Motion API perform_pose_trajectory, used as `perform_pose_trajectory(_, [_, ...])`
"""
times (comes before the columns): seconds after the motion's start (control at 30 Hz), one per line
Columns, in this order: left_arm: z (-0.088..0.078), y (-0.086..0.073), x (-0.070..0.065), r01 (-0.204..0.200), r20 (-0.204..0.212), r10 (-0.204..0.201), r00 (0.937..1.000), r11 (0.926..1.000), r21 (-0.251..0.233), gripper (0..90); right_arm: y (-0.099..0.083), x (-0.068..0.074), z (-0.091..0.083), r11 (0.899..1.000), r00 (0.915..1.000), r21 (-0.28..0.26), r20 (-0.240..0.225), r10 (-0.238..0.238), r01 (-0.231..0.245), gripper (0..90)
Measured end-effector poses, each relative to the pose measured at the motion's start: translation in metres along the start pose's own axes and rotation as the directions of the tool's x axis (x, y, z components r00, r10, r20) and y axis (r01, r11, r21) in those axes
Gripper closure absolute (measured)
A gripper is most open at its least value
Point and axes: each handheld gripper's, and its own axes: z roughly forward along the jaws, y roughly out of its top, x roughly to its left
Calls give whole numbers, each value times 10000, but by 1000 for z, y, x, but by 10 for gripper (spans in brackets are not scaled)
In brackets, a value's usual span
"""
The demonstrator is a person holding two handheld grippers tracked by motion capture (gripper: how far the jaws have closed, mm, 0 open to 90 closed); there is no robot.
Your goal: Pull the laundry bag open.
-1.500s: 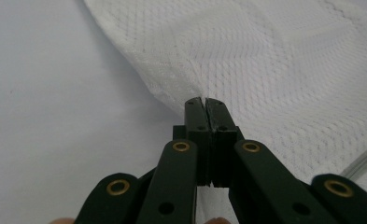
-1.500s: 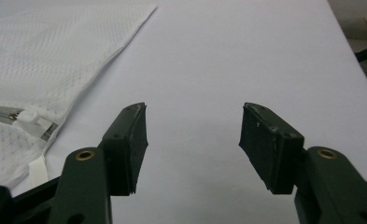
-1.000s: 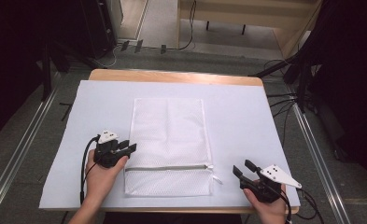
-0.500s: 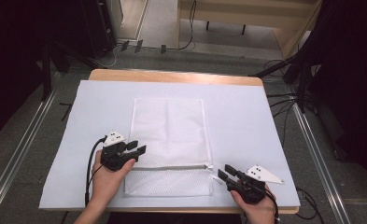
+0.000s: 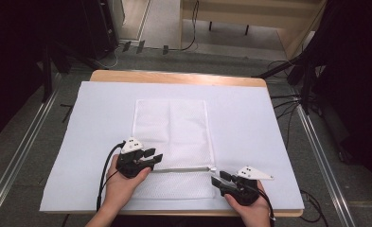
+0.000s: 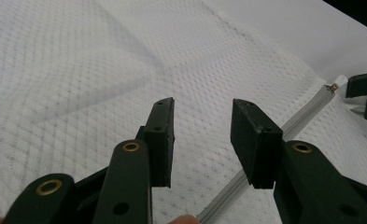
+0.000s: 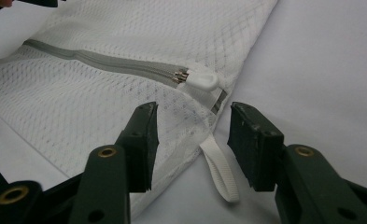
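Grippers have both closed in on the mesh bag [image 5: 171,142] over the last second; the left gripper [image 5: 151,160] has slid from beside the bag's left edge onto it, just above the zip [image 5: 183,169]; the right gripper [image 5: 220,181] has come in to the bag's near right corner, by the zip pull [image 7: 201,82] and a white loop [image 7: 221,170]; likely one will pin the bag while the other draws the zip. Both are released, jaws apart, grasping nothing. Counted: one bag, flat mid-table on one white sheet [image 5: 269,142]; one zip; two grippers.
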Motion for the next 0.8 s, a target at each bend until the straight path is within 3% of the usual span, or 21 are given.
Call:
perform_pose_trajectory(0.07, [0, 0, -2, -18, 81, 18, 10000, 10000, -16, 608, 0, 1, 4, 9998, 9999, 132, 27, 116, -116, 522])
perform_pose_trajectory(0.37, [3, 0, -9, -92, 259, 93, 9996, 10000, -21, 610, 2, 14, 15, 9980, 9974, 306, 425, -574, 561, 468])
perform_pose_trajectory(0.43, [4, 0, -12, -182, 312, 181, 9993, 9998, 20, 610, 2, 14, 15, 9978, 9972, 307, 443, -601, 587, 466])
perform_pose_trajectory(0.5, [6, 0, -14, -232, 399, 231, 9989, 9997, 36, 610, 3, 15, 16, 9975, 9947, 238, 770, -688, 672, 458])
perform_pose_trajectory(0.63, [8, 0, -18, -308, 524, 302, 9982, 9995, 106, 610, 3, 15, 17, 9971, 9941, 214, 788, -746, 731, 467])
perform_pose_trajectory(0.73, [12, 1, -26, -359, 706, 348, 9969, 9992, 144, 610, 1, 20, 19, 9947, 9909, 283, 889, -1007, 985, 526])
perform_pose_trajectory(0.8, [14, 1, -28, -366, 762, 353, 9965, 9992, 167, 610, 1, 22, 19, 9930, 9864, 290, 1160, -1168, 1142, 613])
